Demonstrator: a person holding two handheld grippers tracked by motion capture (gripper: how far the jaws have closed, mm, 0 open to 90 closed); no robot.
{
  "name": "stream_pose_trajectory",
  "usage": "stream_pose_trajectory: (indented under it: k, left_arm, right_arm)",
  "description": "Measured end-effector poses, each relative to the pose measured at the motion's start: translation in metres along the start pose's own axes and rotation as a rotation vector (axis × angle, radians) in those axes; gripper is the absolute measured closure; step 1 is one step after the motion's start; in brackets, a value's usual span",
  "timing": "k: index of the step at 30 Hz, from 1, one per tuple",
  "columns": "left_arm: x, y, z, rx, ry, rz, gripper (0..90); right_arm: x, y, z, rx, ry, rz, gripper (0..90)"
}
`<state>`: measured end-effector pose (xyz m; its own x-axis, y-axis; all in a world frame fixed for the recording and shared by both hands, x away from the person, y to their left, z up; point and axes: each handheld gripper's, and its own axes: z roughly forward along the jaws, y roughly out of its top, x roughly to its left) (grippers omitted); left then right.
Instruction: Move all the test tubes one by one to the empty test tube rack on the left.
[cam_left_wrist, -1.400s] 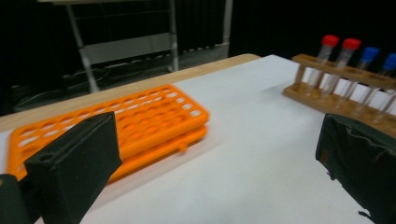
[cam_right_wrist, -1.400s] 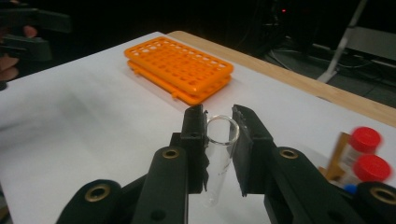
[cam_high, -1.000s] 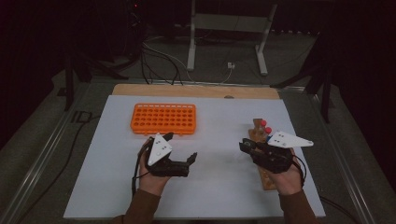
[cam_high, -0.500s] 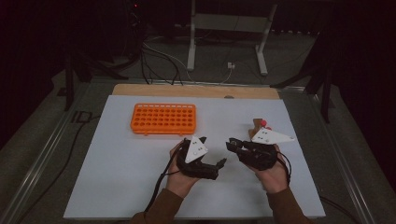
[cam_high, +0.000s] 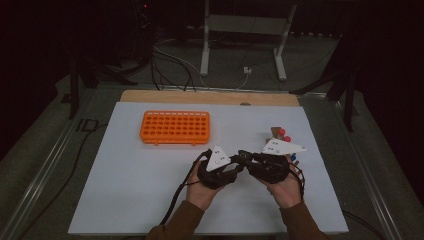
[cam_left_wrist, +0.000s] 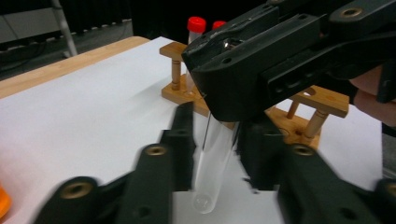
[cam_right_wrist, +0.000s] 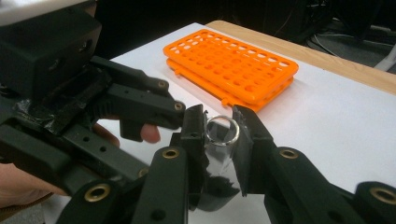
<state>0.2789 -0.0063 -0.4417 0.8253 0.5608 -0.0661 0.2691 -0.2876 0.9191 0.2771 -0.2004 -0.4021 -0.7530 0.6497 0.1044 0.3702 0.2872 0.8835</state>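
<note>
Jaws of the left gripper (cam_high: 235, 171) have just closed on the tube (cam_left_wrist: 211, 163).

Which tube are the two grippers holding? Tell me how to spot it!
Look at the white table, near its front middle, where the left gripper and right gripper meet. Both are clamped on one clear glass tube. Unlike the red-capped tubes standing in the wooden rack, it has no cap.
</note>
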Motion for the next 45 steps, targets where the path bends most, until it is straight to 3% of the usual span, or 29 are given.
stream_pose_trajectory:
  k: [3,7,8,9,12,13,14,16,21,28,33,45]
  left_arm:
    - [0.000,0.000,0.000,0.004,-0.009,0.007,73.7]
    - [0.001,-0.001,0.000,0.005,0.003,0.012,75.8]
    - [0.002,-0.001,-0.001,0.006,0.006,0.013,75.8]
    - [0.004,-0.002,-0.001,0.005,0.014,0.010,75.9]
    - [0.006,-0.002,-0.003,0.001,0.029,0.011,76.0]
    - [0.008,-0.001,-0.004,-0.005,0.031,0.008,76.0]
    - [0.009,-0.001,-0.004,-0.008,0.036,0.008,76.0]
    - [0.013,-0.001,-0.007,-0.016,0.050,0.010,76.0]
    - [0.018,0.000,-0.010,-0.024,0.067,0.005,76.1]
    - [0.029,0.001,-0.012,-0.038,0.091,-0.006,76.0]
    - [0.040,0.005,-0.015,-0.051,0.113,-0.004,76.0]
    - [0.076,0.013,-0.017,-0.070,0.218,-0.014,76.0]
  right_arm:
    - [0.000,0.000,0.000,0.001,0.001,0.004,75.7]
    - [-0.001,-0.002,-0.004,-0.031,-0.001,0.014,54.7]
    - [-0.001,-0.002,-0.004,-0.031,-0.001,0.014,54.7]
    - [-0.003,-0.002,-0.007,-0.032,-0.017,0.023,40.5]
    - [-0.006,-0.004,-0.010,-0.040,-0.026,0.030,32.7]
    - [-0.008,-0.007,-0.014,-0.062,-0.061,0.029,24.4]
    - [-0.008,-0.007,-0.014,-0.062,-0.061,0.029,24.4]
    - [-0.011,-0.013,-0.021,-0.081,-0.115,0.031,14.2]
    - [-0.018,-0.024,-0.031,-0.098,-0.152,0.038,2.1]
    - [-0.024,-0.034,-0.046,-0.118,-0.227,0.026,0.0]
    - [-0.028,-0.038,-0.054,-0.131,-0.242,0.030,0.0]
    - [-0.044,-0.046,-0.079,-0.170,-0.301,0.078,0.0]
